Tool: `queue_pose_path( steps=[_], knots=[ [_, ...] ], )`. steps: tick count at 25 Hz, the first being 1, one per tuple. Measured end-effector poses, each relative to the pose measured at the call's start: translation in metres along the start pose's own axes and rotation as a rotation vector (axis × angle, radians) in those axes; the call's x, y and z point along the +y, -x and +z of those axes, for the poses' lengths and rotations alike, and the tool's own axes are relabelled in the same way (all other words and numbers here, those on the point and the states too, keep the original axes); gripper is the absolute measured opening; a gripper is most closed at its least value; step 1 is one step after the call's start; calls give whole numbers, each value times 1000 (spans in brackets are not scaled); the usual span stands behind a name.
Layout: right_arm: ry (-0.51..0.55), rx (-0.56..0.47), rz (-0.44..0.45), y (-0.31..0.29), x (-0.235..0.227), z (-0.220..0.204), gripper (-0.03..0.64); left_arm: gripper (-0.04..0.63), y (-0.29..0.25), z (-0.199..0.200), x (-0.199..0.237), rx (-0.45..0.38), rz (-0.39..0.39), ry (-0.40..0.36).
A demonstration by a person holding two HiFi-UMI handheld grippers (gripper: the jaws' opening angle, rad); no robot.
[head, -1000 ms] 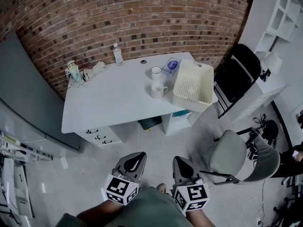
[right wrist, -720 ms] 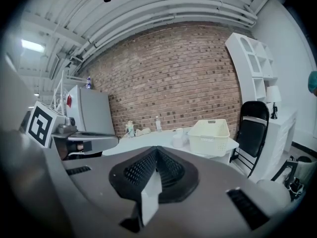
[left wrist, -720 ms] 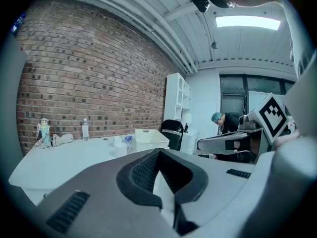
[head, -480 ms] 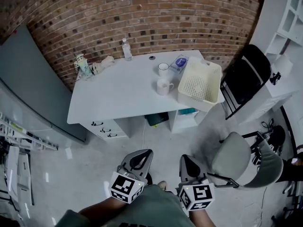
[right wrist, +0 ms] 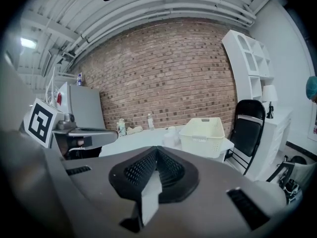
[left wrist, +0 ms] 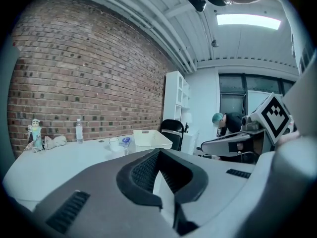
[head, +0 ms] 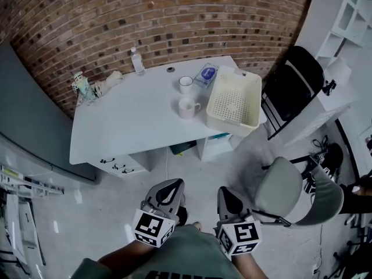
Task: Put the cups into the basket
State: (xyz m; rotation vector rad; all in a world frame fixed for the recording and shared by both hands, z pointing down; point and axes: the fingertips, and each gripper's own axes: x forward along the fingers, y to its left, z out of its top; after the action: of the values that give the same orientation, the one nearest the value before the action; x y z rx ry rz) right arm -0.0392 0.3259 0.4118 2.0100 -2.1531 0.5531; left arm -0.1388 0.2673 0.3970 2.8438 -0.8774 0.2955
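Two white cups stand on the white desk (head: 133, 121): one mug (head: 186, 107) with a handle nearer me, another cup (head: 185, 85) behind it. A cream perforated basket (head: 233, 100) sits at the desk's right end, just right of the cups. My left gripper (head: 167, 189) and right gripper (head: 225, 197) hover over the floor well short of the desk, both shut with nothing held. In the right gripper view the basket (right wrist: 206, 131) shows past the shut jaws; in the left gripper view the cups (left wrist: 115, 144) and basket (left wrist: 151, 138) are far ahead.
A water bottle (head: 137, 61), a small figurine (head: 81, 85) and a blue packet (head: 206, 74) lie at the desk's back. A black folding chair (head: 290, 86) stands right of the desk, a grey office chair (head: 285, 185) near my right gripper. Drawers (head: 119, 164) sit under the desk.
Both grippers have shifted slightly forward over the floor, still shut. The desk sits a little differently in the head view as my head has moved.
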Motion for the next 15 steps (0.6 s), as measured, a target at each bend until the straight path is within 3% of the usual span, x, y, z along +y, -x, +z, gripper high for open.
queue_pose_path(
  steps=[15],
  knots=[
    [12, 23, -48, -114, -24, 45, 12, 8, -84, 21, 88, 9, -37, 26]
  ],
)
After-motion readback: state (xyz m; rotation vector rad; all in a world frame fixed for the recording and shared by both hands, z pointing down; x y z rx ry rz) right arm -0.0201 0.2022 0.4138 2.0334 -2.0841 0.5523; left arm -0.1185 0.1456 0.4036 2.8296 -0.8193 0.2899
